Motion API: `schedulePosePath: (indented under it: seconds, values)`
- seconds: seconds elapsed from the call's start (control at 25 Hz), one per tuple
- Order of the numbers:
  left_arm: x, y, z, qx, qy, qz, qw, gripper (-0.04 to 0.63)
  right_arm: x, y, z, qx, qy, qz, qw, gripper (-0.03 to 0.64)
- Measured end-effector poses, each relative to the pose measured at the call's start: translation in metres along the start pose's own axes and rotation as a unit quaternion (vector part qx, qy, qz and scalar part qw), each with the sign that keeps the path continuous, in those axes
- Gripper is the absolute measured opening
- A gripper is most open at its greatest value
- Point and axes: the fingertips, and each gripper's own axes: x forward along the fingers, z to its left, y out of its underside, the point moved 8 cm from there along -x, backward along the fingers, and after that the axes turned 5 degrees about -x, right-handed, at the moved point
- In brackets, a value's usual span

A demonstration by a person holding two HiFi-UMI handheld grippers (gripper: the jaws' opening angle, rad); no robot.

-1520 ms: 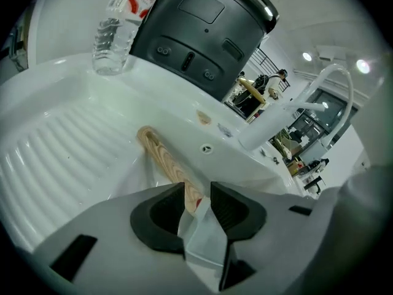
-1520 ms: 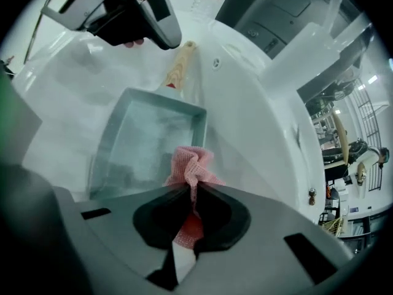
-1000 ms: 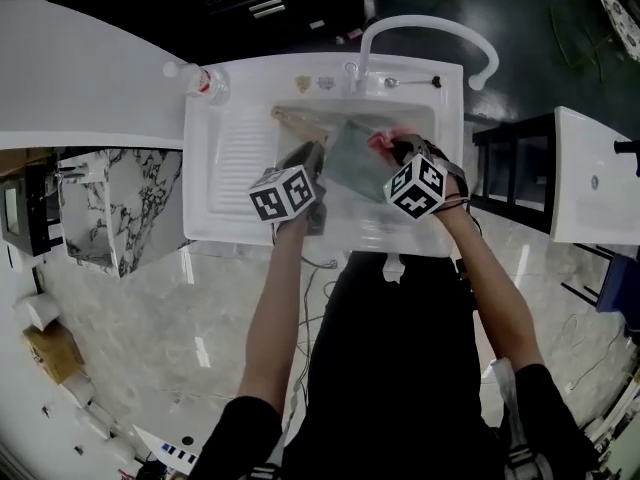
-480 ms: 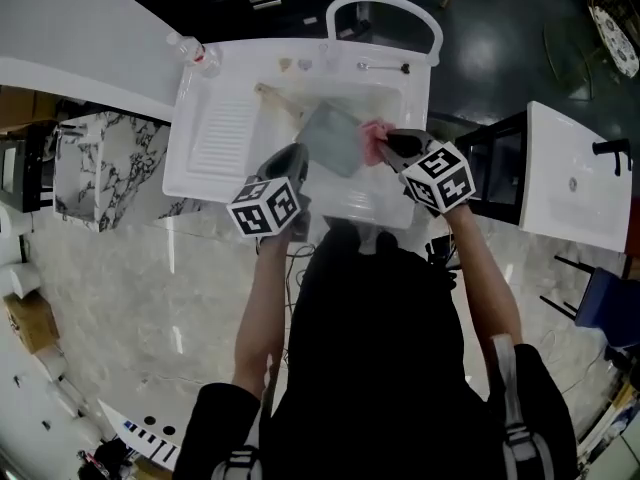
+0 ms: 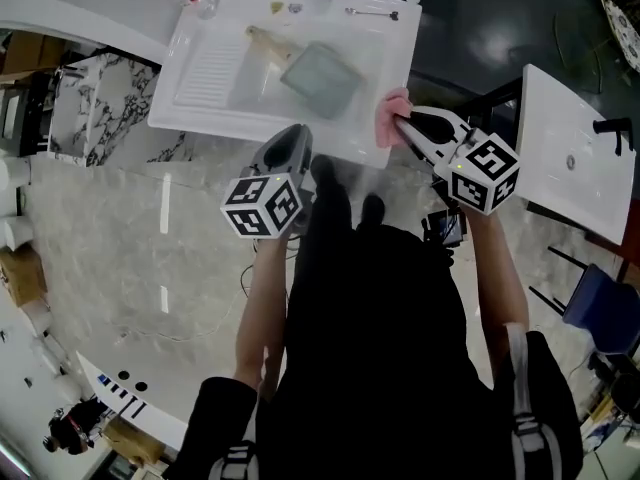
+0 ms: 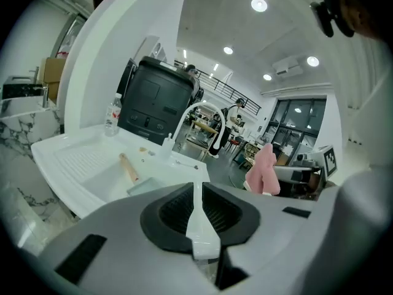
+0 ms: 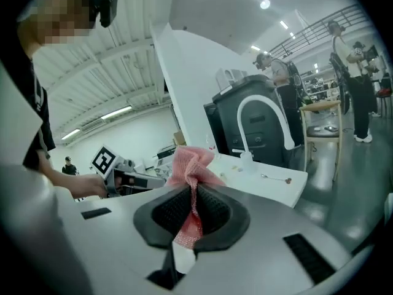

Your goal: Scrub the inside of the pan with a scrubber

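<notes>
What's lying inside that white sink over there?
A square grey-green pan with a wooden handle lies in the basin of the sink. The basin floor beneath the pan is covered, so anything under it cannot be seen.

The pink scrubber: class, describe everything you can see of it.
The scrubber is a pink, net-like cloth, crumpled into a soft bunch. The right tongs are shut on it: their black ribbed pads pinch its middle, the bunch fans out beyond the tips and a thin tail hangs back between them. It is held in the air by the near right corner of the white sink, apart from the pan lying in the basin.
</notes>
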Motion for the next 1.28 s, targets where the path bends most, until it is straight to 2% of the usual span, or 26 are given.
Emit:
schedulePosePath:
  seconds: [0.2,0.36,0.44,0.76,0.96,1.28]
  values:
    - [-0.042,0.007,-0.035,0.018,0.012,-0.045,0.9988,0.064,-0.032,-0.020,0.034,-0.019,-0.016,-0.056,0.998,0.037]
    - [-0.072,-0.001,-0.060,0.038,0.029,-0.079,0.9957,0.063,-0.049,-0.034,0.065,-0.063,-0.027,-0.062,0.996,0.035]
    - [-0.083,-0.005,-0.070,0.044,0.034,-0.089,0.9945,0.060,-0.054,-0.037,0.077,-0.068,-0.033,-0.064,0.995,0.034]
    - [-0.131,-0.015,-0.081,0.089,0.027,-0.106,0.9900,0.060,-0.055,-0.039,0.096,-0.063,-0.023,-0.069,0.995,0.034]
    - [-0.139,-0.016,-0.082,0.099,0.015,-0.112,0.9887,0.060,-0.057,-0.038,0.097,-0.067,-0.021,-0.062,0.996,0.034]
    - [-0.135,-0.009,-0.086,0.102,0.021,-0.107,0.9887,0.060,-0.059,-0.032,0.107,-0.068,-0.034,-0.059,0.995,0.034]
